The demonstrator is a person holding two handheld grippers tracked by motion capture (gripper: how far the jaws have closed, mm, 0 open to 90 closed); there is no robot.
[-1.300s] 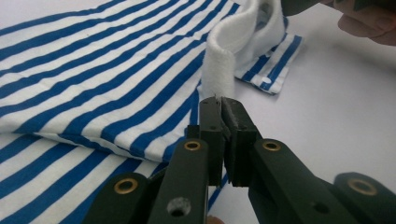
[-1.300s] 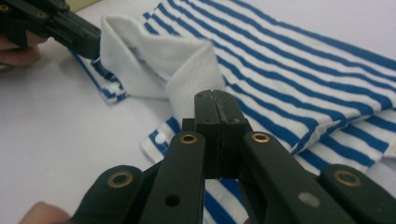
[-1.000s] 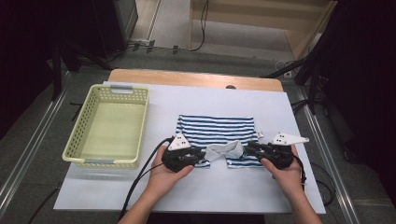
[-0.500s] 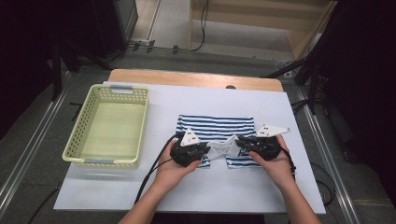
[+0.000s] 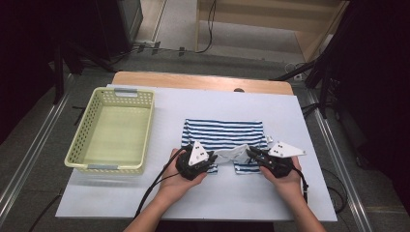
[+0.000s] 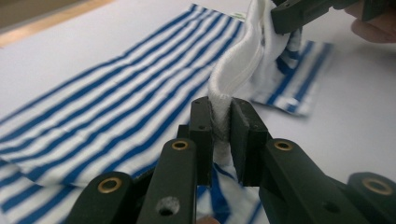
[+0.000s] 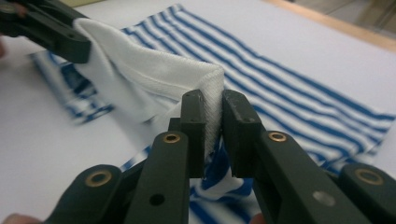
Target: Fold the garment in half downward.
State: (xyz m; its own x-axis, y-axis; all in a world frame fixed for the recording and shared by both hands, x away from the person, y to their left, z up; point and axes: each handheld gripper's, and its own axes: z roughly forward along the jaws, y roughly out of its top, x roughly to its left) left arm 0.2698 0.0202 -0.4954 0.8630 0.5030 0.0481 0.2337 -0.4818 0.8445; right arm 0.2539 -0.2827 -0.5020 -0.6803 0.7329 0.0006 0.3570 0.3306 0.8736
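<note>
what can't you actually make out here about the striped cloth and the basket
- Striped cloth, near edge: in the high view the left hand-held gripper and right hand-held gripper cover where they pinch it.
- What sort of garment it is: folded, so undecidable.
- Its far end in the left gripper view: blurred, cut by the frame edge.
- Basket floor: looks empty; too small to rule out small items.

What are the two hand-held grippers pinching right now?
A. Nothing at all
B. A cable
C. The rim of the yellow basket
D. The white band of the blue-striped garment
D: the left gripper and the right gripper each clamp the white band of the striped garment.
</note>
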